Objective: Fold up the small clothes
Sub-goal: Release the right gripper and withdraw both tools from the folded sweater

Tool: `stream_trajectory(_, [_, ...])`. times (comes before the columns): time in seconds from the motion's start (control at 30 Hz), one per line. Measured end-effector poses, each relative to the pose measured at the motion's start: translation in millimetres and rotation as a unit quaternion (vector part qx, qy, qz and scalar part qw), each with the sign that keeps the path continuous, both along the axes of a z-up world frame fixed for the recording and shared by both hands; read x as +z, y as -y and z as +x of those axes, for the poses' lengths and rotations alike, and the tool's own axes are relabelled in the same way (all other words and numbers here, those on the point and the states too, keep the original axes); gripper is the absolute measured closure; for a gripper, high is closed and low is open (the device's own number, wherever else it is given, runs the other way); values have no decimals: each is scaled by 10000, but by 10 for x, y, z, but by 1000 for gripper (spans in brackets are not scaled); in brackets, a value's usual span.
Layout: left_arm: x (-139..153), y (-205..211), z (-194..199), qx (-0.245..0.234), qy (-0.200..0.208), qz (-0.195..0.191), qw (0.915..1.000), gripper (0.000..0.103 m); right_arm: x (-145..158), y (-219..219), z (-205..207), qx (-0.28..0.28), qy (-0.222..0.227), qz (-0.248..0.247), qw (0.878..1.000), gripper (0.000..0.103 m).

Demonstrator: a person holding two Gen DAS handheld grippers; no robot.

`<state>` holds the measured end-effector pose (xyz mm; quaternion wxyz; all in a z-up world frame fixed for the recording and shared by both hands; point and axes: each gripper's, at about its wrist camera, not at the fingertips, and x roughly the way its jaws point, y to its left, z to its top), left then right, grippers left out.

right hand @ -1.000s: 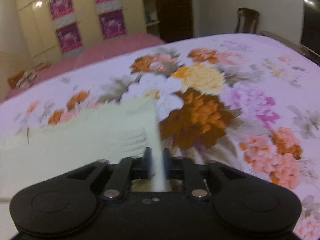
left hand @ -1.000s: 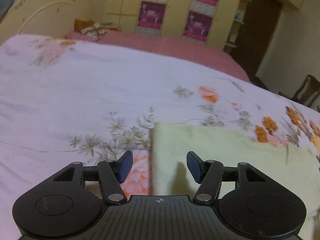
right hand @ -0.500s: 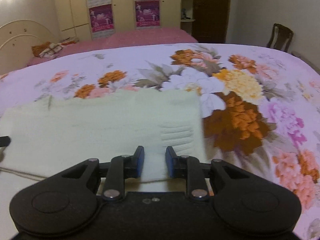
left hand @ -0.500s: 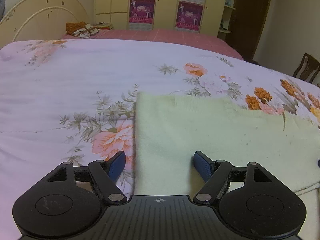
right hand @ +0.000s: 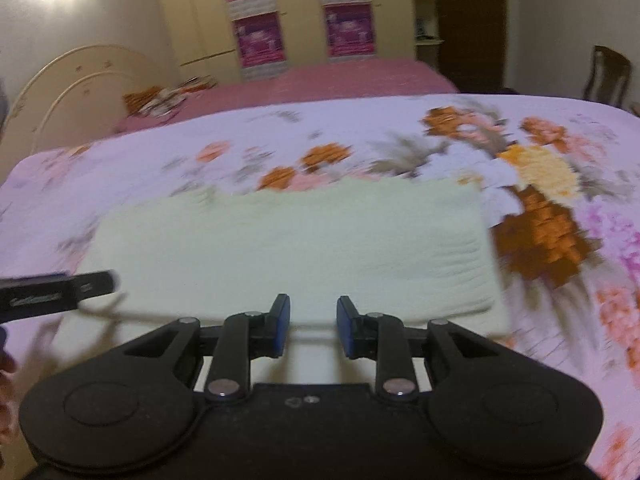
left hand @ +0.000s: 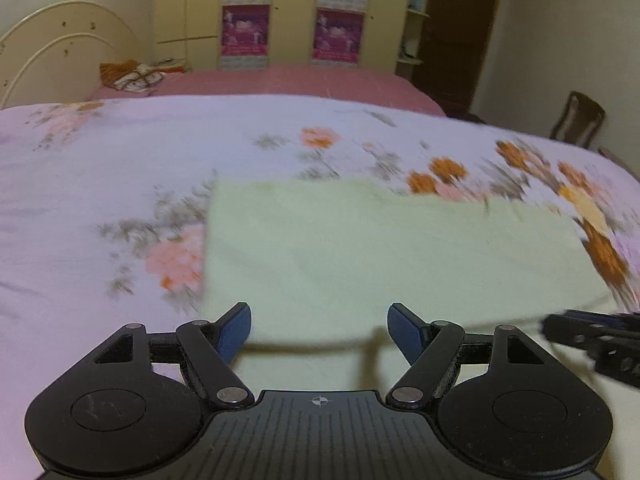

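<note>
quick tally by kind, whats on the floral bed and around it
cloths: 1, pale green, flat on the bedspread
tongs: 2, left and right, both open
chairs: 1
posters: 4
total: 8

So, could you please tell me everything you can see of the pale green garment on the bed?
The pale green garment is a soft, knit-looking cloth lying flat on the floral bedspread, folded into a wide rectangle with its upper layer ending in a near edge over more of the same fabric. Faint ribbing shows near its right end. Both the left gripper and right gripper sit open at its near edge, gripping nothing. Motion blur hides finer detail.
</note>
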<state>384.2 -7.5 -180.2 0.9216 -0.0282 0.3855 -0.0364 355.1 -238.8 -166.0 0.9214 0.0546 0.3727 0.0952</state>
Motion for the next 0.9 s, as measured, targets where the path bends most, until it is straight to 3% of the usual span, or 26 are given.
stream_trajectory(0.13, [-85, 86, -136, -63, -154, 69, 9998, 28, -73, -134, -81, 208, -157, 20, 9997, 77])
stream_trajectory(0.23, [-208, 112, -216, -164, -170, 320, 9992, 28, -153, -164, -117, 266, -292, -310, 9987, 75])
stream_trajectory(0.7, [-159, 36, -447, 204, -314, 503, 9980, 28, -264, 471, -506, -96, -284, -755, 9967, 76])
stream_trajectory(0.9, [103, 121, -832, 146, -157, 461, 9987, 28, -132, 625, -677, -104, -356, -403, 9985, 74])
